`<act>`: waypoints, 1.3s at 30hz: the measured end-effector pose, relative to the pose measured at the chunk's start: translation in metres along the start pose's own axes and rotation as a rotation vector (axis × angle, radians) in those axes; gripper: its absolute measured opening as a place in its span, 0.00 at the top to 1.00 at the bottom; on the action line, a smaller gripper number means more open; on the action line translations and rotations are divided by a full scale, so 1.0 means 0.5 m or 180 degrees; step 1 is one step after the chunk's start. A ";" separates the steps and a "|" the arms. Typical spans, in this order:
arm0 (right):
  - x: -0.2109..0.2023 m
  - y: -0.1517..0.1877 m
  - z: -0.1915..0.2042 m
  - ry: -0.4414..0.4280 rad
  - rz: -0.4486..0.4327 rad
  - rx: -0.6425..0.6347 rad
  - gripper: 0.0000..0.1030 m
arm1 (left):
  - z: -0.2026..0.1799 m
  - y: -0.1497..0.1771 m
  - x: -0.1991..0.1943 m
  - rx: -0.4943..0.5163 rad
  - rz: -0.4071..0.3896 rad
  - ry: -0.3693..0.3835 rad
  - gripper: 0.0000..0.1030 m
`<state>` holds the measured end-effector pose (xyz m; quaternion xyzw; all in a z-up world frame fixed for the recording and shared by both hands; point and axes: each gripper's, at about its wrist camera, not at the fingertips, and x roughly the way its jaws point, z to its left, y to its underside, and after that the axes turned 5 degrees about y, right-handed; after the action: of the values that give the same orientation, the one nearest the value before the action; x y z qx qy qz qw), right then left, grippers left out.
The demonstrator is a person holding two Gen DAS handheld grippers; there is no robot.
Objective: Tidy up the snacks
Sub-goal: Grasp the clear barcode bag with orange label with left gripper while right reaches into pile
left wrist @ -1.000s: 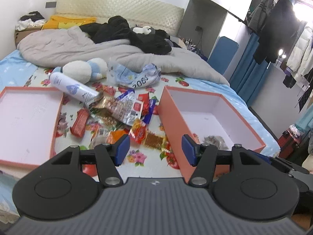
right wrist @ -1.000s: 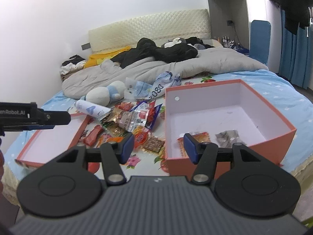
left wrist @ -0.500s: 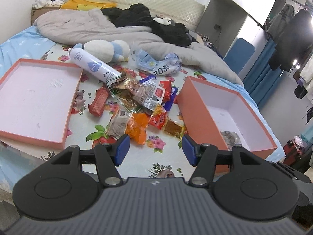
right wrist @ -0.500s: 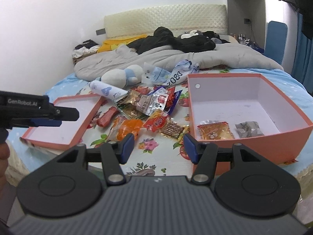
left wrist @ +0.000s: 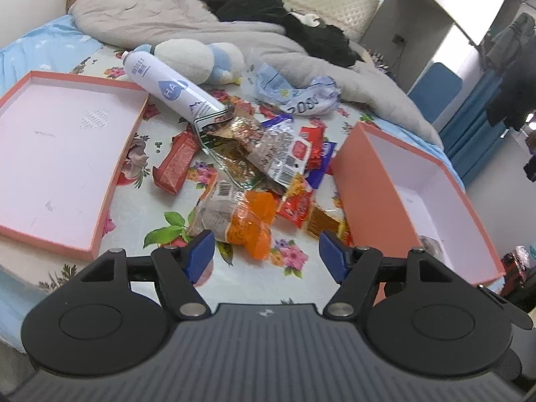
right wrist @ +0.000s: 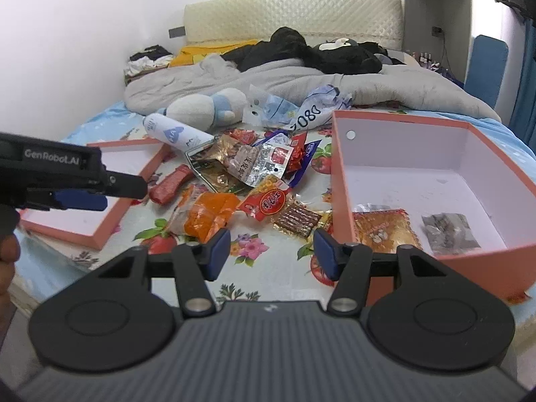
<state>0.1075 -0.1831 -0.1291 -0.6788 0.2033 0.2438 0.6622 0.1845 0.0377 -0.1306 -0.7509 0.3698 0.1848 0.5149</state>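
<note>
On the bed (left wrist: 301, 261), snack packets (left wrist: 261, 167) lie heaped between lid (left wrist: 50, 154) and box (right wrist: 435, 174). They look light, crinkly and slippery; pinch an edge seam. Left hand-held gripper (left wrist: 266, 254), just widened, and right hand-held gripper (right wrist: 271, 251) gape empty.

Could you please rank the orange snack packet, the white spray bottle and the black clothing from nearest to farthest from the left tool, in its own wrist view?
From the left tool:
1. Orange snack packet, just ahead of the pads.
2. White spray bottle, mid-bed, left.
3. Black clothing, by the headboard.
</note>
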 end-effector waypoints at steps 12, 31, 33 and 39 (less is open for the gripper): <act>0.159 -0.044 0.057 0.0132 0.0153 -0.0389 0.45 | 0.067 -0.058 0.148 -0.0096 0.0252 -0.0193 0.27; 0.336 0.012 0.113 0.0473 0.0449 -0.1244 0.45 | 0.119 -0.067 0.296 -0.0011 0.0571 -0.0181 0.21; 0.339 0.014 0.119 0.0517 0.0401 -0.1320 0.45 | 0.121 -0.064 0.303 -0.0003 0.0553 -0.0184 0.21; 0.351 0.012 0.120 0.0498 0.0379 -0.1355 0.49 | 0.116 -0.054 0.318 0.0053 0.0529 -0.0143 0.21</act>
<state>0.2403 -0.1152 -0.2393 -0.8068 0.2376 0.2664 0.4708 0.3150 0.0377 -0.2412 -0.7091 0.4207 0.2406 0.5122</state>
